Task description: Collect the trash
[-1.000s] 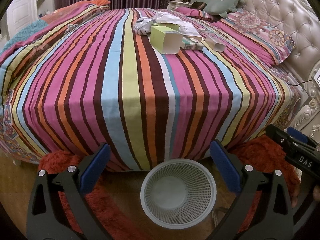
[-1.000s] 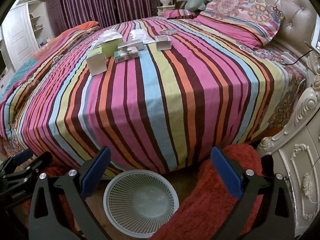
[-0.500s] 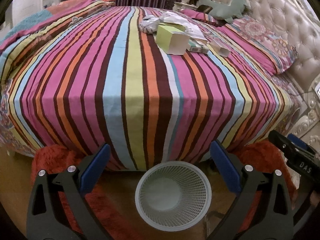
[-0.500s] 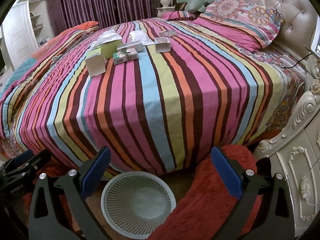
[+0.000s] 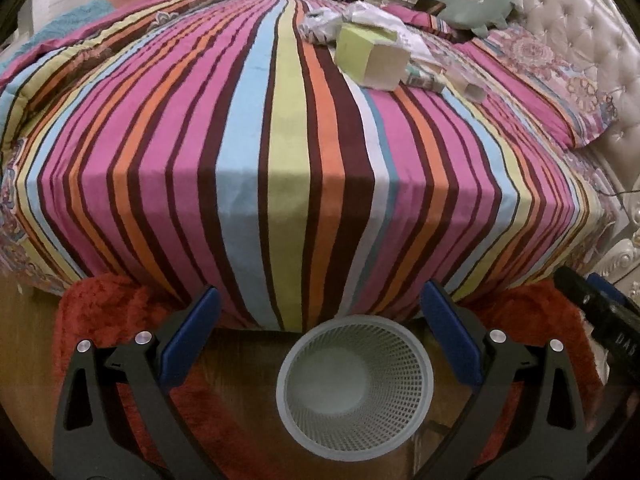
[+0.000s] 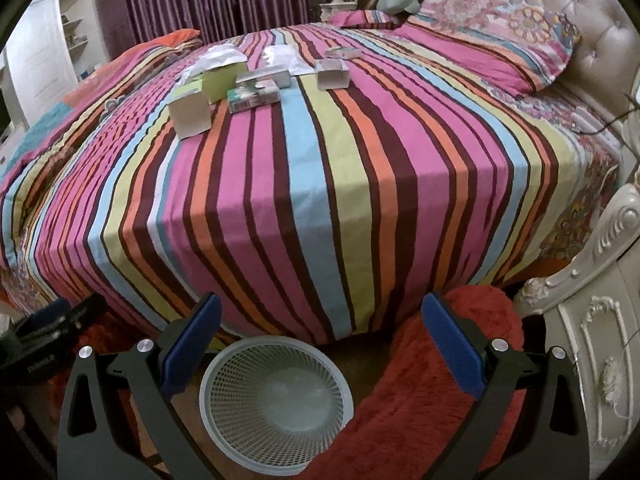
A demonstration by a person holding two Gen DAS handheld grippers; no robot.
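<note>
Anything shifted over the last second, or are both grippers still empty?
The left gripper has moved forward toward the bed; the green box looms nearer in its view. The right gripper barely moved. Both stay open and empty. The boxes remain on the striped bedspread, and the white mesh wastebasket remains on the floor.

Both wrist views low at bed (image 5: 280,140) foot, facing headboard; share basket (image 5: 354,388).

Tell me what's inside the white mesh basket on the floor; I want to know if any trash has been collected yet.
Nothing: the white mesh basket shows only its bare pale bottom in both views. The boxes and wrappers lie on the striped bedspread.
</note>
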